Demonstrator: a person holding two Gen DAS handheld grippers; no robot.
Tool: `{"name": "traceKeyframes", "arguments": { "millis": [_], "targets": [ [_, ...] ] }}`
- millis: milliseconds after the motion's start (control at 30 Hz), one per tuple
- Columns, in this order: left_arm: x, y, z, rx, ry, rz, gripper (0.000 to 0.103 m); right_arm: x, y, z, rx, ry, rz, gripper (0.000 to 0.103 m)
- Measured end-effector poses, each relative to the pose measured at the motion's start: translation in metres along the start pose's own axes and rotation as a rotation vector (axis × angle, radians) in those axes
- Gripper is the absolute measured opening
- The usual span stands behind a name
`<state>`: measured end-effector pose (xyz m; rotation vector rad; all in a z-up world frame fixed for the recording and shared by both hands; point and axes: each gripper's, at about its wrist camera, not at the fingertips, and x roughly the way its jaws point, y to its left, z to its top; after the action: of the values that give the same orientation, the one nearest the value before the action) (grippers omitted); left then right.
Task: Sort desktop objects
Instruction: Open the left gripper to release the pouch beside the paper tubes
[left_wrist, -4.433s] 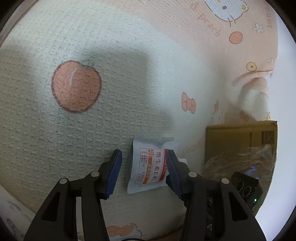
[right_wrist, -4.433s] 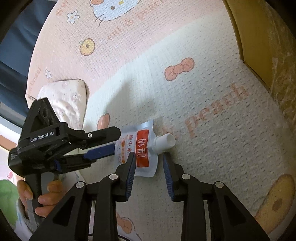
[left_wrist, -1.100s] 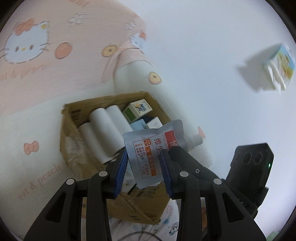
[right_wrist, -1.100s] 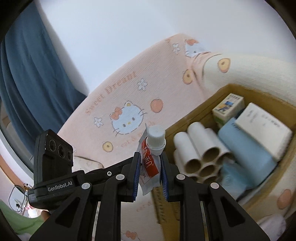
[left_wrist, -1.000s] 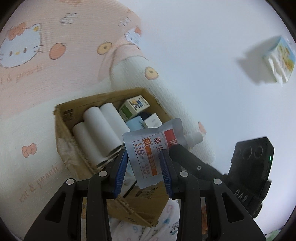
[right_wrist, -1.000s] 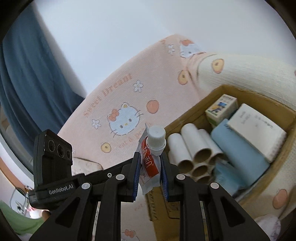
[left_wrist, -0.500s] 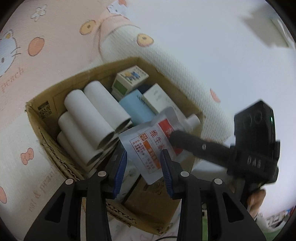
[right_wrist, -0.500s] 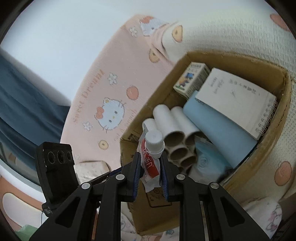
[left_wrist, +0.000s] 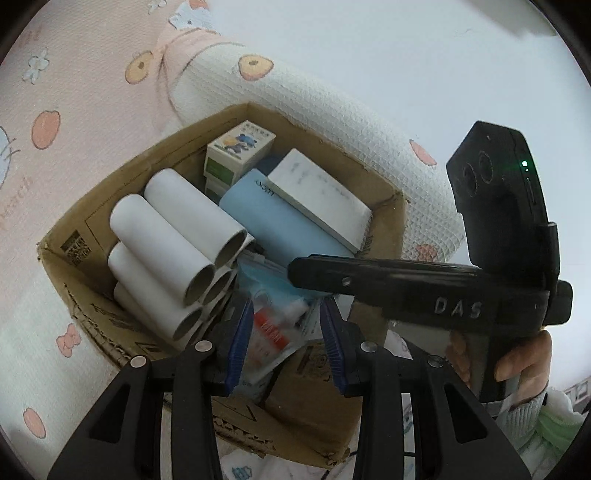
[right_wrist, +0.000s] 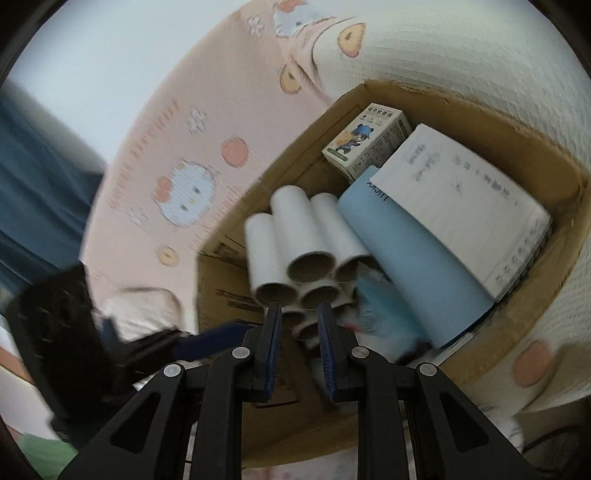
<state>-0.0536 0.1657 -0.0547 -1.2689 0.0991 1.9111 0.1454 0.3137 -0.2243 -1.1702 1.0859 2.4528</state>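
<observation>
Pouch (left_wrist: 271, 334) now lies in the box (left_wrist: 384, 192), low at the near end, w/ its cap (left_wrist: 295, 308) pointing up-right; it sits just beside the tubes (left_wrist: 173, 236) and under a clear bag (left_wrist: 266, 277). Left tool (left_wrist: 284, 341) hangs over it w/ jaws spread wide either side, pads look clear of the pouch, so it reads as let go, not gripped. Right tool (right_wrist: 299, 328) shows a narrow gap w/ nothing between the pads; in left view its body (left_wrist: 406, 280) reaches across the box from the right, the person's hand (left_wrist: 517, 363) on the grip. Right view is motion-blurred, pouch there is only a reddish smear, can't tell more. Box also holds a blue roll (left_wrist: 280, 229), a notepad (left_wrist: 321, 199) on top of it, and a small carton (left_wrist: 240, 147) at the far corner. Box sits on a bed cover (left_wrist: 92, 92), not a worktop. Step in hand, imo: drop-off of the pouch, about done. Next move prob calls for lifting both tools straight up and out w/o snagging the bag or box rim, then looking for the next loose item; none shows in either view, so can't say what's left.
</observation>
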Motion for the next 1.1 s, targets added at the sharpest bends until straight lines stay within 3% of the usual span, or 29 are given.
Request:
{"name": "traceKeyframes", "arguments": {
  "millis": [167,300,433,600,767,933,1100],
  "targets": [
    [0.013,0.002,-0.001,0.023,0.088,0.006,0.038,0.003,0.003,-0.002,-0.029,0.026,-0.038,0.018],
    [0.016,0.002,-0.002,0.034,0.071,0.03,0.015,0.0,0.004,-0.004,-0.031,0.033,-0.068,0.018],
    [0.017,0.006,-0.005,0.008,0.044,0.028,0.013,-0.005,0.012,-0.008,-0.062,0.021,-0.156,0.018],
    [0.017,0.011,-0.005,-0.024,0.008,0.043,0.012,-0.007,0.016,-0.01,-0.07,0.019,-0.201,0.018],
    [-0.002,0.012,-0.011,-0.036,-0.086,0.074,0.012,-0.008,0.032,-0.016,-0.127,0.025,-0.306,0.018],
    [-0.039,0.014,-0.025,-0.103,-0.243,0.032,0.012,-0.018,0.068,-0.03,-0.233,-0.006,-0.395,0.018],
    [-0.074,0.017,-0.043,-0.123,-0.349,0.054,0.012,-0.025,0.102,-0.046,-0.323,-0.033,-0.452,0.018]
  ]
}}
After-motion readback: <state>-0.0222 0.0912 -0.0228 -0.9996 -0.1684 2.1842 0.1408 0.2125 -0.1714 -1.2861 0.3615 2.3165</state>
